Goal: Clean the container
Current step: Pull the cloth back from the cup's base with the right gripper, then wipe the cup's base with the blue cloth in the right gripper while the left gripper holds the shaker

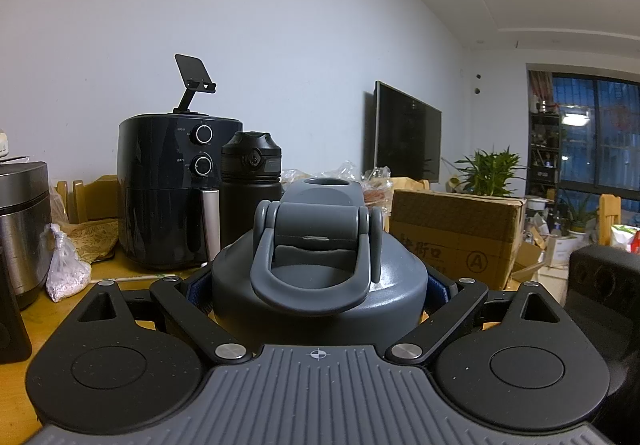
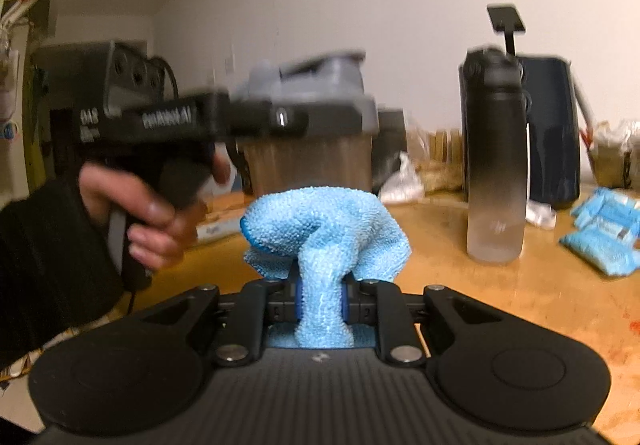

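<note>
The container has a grey flip lid (image 1: 320, 229) with a loop handle and fills the middle of the left wrist view. My left gripper (image 1: 320, 293) is shut on it just under the lid, with blue pads against both sides. In the right wrist view the same container (image 2: 308, 161) shows a brownish see-through body. It is held upright above the table by the left gripper (image 2: 200, 121), which a hand (image 2: 152, 213) in a dark sleeve grips. My right gripper (image 2: 322, 301) is shut on a bunched light blue cloth (image 2: 320, 221), which sits just below and in front of the container.
A black air fryer (image 1: 172, 189), a black bottle (image 1: 250, 189), a cardboard box (image 1: 456, 233) and a steel cooker (image 1: 20, 221) stand on the wooden table (image 2: 500, 305). A black-to-clear bottle (image 2: 496, 165) and blue packets (image 2: 604, 233) lie to the right.
</note>
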A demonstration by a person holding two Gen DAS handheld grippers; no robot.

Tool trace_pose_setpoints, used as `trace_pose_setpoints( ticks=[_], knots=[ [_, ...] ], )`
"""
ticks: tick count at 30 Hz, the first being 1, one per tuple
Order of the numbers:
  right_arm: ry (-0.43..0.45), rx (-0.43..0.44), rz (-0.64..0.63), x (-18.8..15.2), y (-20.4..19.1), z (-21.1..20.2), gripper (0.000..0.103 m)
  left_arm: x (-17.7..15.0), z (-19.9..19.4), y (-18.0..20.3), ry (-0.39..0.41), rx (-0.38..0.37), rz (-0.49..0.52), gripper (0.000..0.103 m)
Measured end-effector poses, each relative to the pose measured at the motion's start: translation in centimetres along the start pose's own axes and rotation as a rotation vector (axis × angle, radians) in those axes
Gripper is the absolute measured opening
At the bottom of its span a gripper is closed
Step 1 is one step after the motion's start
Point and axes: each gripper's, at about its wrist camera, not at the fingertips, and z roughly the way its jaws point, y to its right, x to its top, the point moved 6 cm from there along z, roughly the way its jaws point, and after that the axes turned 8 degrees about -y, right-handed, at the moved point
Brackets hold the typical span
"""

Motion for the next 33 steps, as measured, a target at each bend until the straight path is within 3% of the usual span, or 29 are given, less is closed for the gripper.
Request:
trace_pose_setpoints(
  ticks=[3, 6, 33],
  knots=[
    [0.087, 0.009, 0.008, 1.0, -0.2, -1.1, 0.011, -0.1, 0.0, 0.0, -0.001, 0.001, 0.0, 0.095],
    [0.116, 0.008, 0.008, 1.5, -0.3, -1.4, 0.011, -0.1, 0.0, 0.0, -0.001, 0.005, -0.003, 0.095],
    [0.108, -0.003, 0.001, 0.7, -0.2, -3.5, 0.007, -0.3, -0.2, 0.2, 0.001, 0.008, -0.001, 0.095]
  ],
)
